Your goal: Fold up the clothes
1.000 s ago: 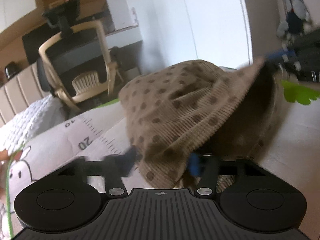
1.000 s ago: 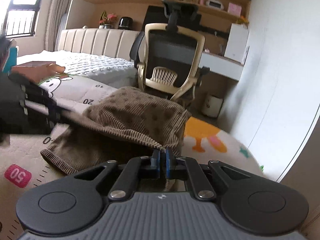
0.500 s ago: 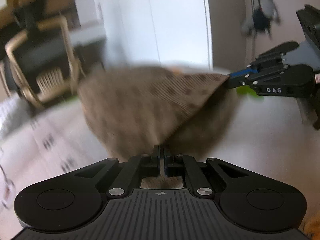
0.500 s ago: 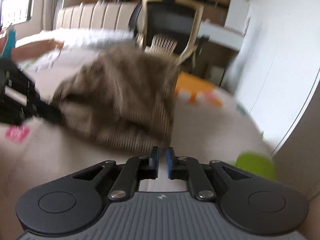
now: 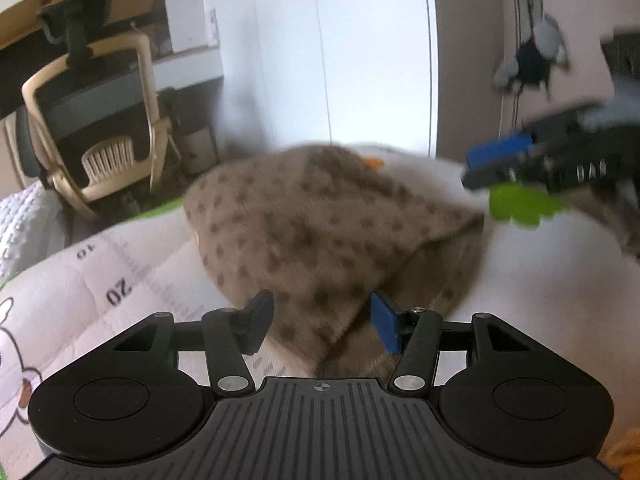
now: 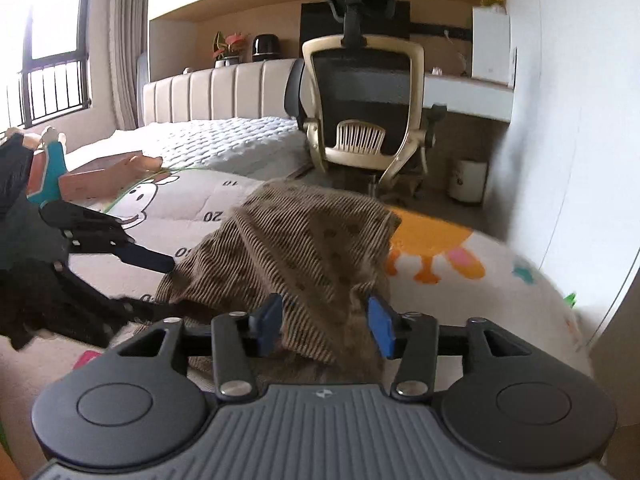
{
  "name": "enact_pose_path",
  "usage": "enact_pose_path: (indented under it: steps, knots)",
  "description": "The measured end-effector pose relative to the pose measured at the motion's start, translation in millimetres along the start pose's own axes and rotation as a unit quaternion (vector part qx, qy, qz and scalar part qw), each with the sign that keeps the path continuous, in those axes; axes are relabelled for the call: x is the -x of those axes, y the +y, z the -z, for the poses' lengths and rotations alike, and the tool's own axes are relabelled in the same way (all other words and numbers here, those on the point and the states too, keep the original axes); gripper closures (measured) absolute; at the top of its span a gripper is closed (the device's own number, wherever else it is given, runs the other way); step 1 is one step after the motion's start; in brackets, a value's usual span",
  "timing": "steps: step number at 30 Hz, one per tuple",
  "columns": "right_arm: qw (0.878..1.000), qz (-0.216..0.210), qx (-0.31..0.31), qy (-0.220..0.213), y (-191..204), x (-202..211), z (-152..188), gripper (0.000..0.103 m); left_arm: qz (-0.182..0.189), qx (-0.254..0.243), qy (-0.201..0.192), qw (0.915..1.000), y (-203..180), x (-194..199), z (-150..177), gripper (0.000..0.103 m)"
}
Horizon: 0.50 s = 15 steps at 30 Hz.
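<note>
A brown corduroy garment with dark dots lies folded over on the printed mat. My left gripper is at its near corner, jaws opening; the cloth lies loose between the pads, which do not press it. In the right wrist view the same garment has a corner between the fingers of my right gripper, whose jaws are also opening and not clamping it. Each gripper shows in the other's view: the right gripper blurred at the upper right, the left gripper at the garment's left edge.
An office chair stands past the mat, with a desk and a small white bin behind it. A bed and a cardboard box lie to the left. White wardrobe doors rise beyond the garment.
Half a second ago both grippers were shut at the garment's edge. Now both have opened, and the cloth has dropped and settled on the mat.
</note>
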State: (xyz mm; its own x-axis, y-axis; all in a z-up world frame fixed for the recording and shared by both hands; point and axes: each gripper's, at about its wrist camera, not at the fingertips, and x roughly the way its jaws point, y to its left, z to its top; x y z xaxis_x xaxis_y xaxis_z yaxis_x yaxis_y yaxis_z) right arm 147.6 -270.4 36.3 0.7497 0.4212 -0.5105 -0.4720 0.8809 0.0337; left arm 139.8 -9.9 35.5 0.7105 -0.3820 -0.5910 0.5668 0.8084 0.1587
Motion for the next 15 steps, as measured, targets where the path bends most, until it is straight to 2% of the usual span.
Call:
enact_pose_path:
  steps: [4,6,7,8,9,10,11,15]
  knots:
    - [0.997,0.050,0.060,0.026,13.1,-9.4,18.9,0.055,-0.013,-0.037,-0.006,0.9992,-11.4,-12.6,9.6,0.045]
    - [0.992,0.076,0.093,0.034,18.3,-13.6,26.7,0.055,-0.025,-0.031,-0.014,0.9991,-7.3,-15.1,8.6,0.061]
    - [0.992,0.080,0.093,0.030,17.8,-16.2,26.7,0.055,-0.032,-0.022,-0.017,0.9991,-2.9,-14.2,7.3,0.076]
    - [0.992,0.085,0.093,0.026,17.2,-18.8,26.7,0.060,-0.036,-0.010,-0.021,0.9991,2.9,-12.3,5.6,0.081]
    - [0.991,0.089,0.093,0.023,16.7,-21.4,26.7,0.066,-0.039,0.001,-0.024,0.9990,9.1,-10.3,3.9,0.082]
    - [0.991,0.094,0.093,0.019,16.2,-24.0,26.7,0.082,-0.045,0.008,-0.027,0.9986,13.8,-8.2,2.4,0.088]
    - [0.991,0.098,0.092,0.012,15.8,-24.4,24.5,0.095,-0.049,0.008,-0.028,0.9984,15.9,-5.7,1.4,0.093]
    - [0.990,0.113,0.086,-0.021,13.1,-12.2,9.9,0.096,-0.053,0.003,-0.033,0.9980,19.4,6.5,-0.9,0.098]
